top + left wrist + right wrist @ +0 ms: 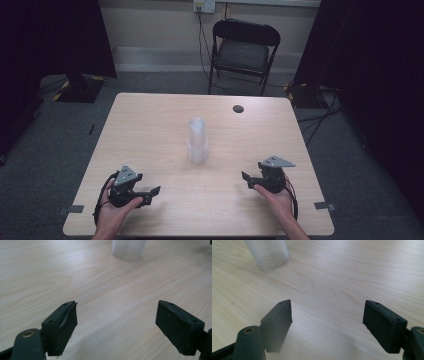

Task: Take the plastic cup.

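Note:
A tall stack of clear plastic cups stands upside down in the middle of the wooden table. My left gripper rests near the front left of the table, held by a hand, its jaws open with nothing between them. My right gripper sits near the front right, also open and empty. The left gripper view has the base of the cup stack ahead at top centre, beyond the gripper. In the right gripper view the cup stack stands at top left, ahead of the gripper.
A dark round cable hole lies at the table's far right. A black folding chair stands behind the table. Dark curtains hang at both sides. Tape marks stick at the front corners.

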Available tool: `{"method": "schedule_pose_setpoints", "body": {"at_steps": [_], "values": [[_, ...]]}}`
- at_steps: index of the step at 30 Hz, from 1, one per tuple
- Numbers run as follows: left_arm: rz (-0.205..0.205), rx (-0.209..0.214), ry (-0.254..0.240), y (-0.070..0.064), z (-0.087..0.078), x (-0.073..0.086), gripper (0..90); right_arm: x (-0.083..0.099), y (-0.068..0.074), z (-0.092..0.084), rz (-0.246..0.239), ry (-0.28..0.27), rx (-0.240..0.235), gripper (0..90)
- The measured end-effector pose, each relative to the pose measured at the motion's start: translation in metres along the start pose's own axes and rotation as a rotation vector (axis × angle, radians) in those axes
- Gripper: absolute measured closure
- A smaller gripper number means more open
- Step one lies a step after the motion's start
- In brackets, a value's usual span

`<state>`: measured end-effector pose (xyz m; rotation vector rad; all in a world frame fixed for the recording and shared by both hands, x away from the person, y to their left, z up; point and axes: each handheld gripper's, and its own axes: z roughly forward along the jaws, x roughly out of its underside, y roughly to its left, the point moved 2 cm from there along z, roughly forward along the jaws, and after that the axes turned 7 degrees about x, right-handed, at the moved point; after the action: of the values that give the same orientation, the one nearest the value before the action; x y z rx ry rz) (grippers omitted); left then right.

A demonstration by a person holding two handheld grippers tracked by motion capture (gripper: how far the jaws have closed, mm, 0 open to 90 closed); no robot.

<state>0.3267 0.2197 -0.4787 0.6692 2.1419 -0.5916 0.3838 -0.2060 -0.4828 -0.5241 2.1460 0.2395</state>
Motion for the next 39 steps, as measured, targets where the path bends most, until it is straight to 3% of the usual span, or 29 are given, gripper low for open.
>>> {"method": "schedule_pose_setpoints", "body": {"at_steps": [5, 12, 16, 21, 34, 39], "values": [[0.010, 0.012, -0.001, -0.001, 0.003, -0.002, 17.7, -0.004, 0.001, -0.002, -0.015, -0.011, 0.007, 25.2], [-0.008, 0.042, -0.010, -0.003, 0.006, -0.002, 19.0, -0.007, 0.006, -0.003, 0.004, -0.021, -0.048, 27.6], [0.024, 0.029, 0.002, -0.005, 0.006, -0.002, 19.2, -0.014, 0.019, -0.010, -0.021, -0.047, -0.078, 28.4], [0.040, 0.032, -0.006, -0.010, 0.004, -0.002, 19.4, -0.018, 0.024, -0.014, -0.037, -0.056, -0.098, 28.7], [0.039, 0.022, 0.001, -0.009, 0.004, -0.001, 19.3, -0.047, 0.035, -0.007, -0.049, -0.102, -0.184, 23.0], [0.032, 0.027, -0.001, -0.008, 0.002, -0.001, 19.4, -0.064, 0.046, 0.001, -0.081, -0.105, -0.215, 24.6]]}}
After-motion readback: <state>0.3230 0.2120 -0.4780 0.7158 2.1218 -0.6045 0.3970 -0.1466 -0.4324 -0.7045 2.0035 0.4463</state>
